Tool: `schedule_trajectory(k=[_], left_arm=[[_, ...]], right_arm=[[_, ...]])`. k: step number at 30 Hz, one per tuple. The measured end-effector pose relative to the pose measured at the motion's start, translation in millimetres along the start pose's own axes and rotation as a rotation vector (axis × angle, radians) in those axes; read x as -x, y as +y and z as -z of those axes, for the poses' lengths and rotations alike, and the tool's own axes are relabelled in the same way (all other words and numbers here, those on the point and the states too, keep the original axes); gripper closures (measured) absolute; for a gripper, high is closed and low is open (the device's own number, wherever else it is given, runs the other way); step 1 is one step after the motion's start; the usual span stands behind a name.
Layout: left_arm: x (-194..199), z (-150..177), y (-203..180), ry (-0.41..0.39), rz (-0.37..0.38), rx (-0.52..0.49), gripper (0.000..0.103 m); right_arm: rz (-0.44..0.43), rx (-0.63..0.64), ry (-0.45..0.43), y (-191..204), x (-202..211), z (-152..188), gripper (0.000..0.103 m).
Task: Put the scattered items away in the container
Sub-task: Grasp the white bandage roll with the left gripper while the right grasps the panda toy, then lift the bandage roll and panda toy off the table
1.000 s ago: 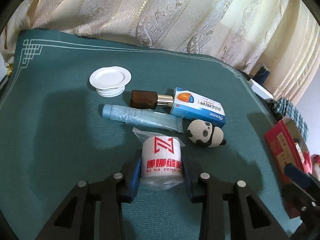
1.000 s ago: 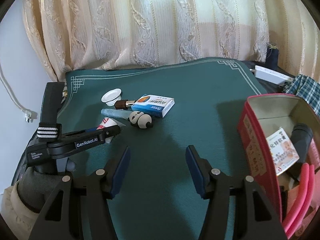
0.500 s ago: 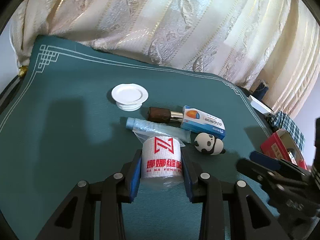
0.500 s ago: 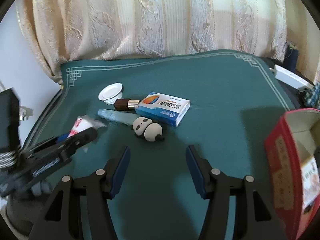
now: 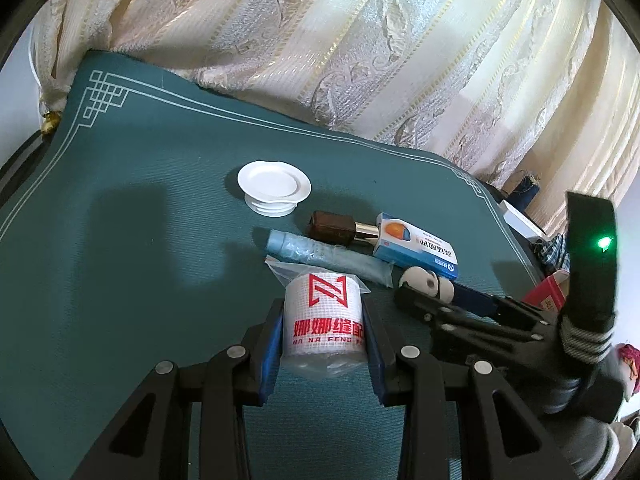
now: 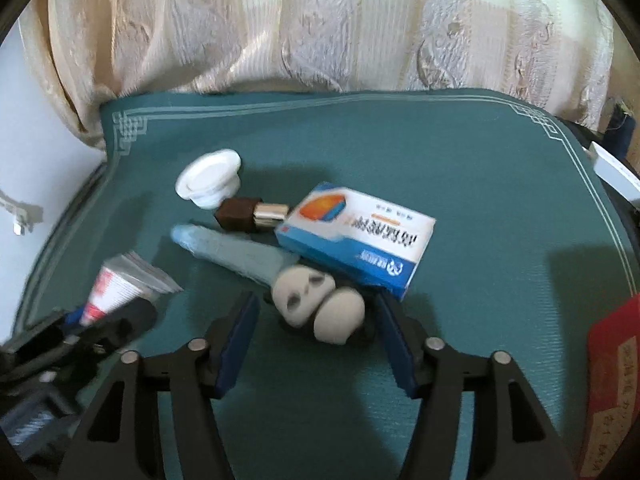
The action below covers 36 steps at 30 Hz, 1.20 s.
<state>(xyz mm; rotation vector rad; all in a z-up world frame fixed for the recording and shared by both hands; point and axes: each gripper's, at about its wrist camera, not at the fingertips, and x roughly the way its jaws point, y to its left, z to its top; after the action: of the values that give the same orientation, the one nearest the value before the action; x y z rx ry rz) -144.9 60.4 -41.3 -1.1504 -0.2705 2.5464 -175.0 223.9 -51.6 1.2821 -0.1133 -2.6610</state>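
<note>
While the left gripper (image 5: 323, 338) clamps the bagged white roll (image 5: 324, 320), the panda toy (image 6: 318, 306) lies between the right gripper's (image 6: 316, 344) spread fingers.

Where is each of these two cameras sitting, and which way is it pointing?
Left wrist: on the left tongs, looking along them across the green mat; they clamp a wrapped roll; the right tongs show at right.
Right wrist: on the right tongs, open around the panda; the left tongs show at left.
Shared: roll, panda, blue box, white lid.
</note>
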Motion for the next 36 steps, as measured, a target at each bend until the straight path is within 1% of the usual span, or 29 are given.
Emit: schedule_trajectory(k=[6,17,27,36], left_arm=[[-1.1,1.1,-1.9,0.003,-0.005,-0.004,0.066],[-1.2,2.2,-6.7,0.002,-0.008,-0.020,0.066],[0.6,4.4,-16.3,-0.019,-0.047,-0.063,0.066],[2.7,6.0,-22.9,-0.037,-0.065,-0.092,0.066]], right_arm=[[-0.018,-0.013,-0.007,-4.3,3.5,0.9,0.045],[-0.041,-0.045,-0.024,-6.9,24.6,19.5,0.045],[-0.041,-0.063,-0.068,-10.3,56.9,35.2,0.045],[-0.023,-0.096,-0.110,-15.9,90.3,48.6,0.045]])
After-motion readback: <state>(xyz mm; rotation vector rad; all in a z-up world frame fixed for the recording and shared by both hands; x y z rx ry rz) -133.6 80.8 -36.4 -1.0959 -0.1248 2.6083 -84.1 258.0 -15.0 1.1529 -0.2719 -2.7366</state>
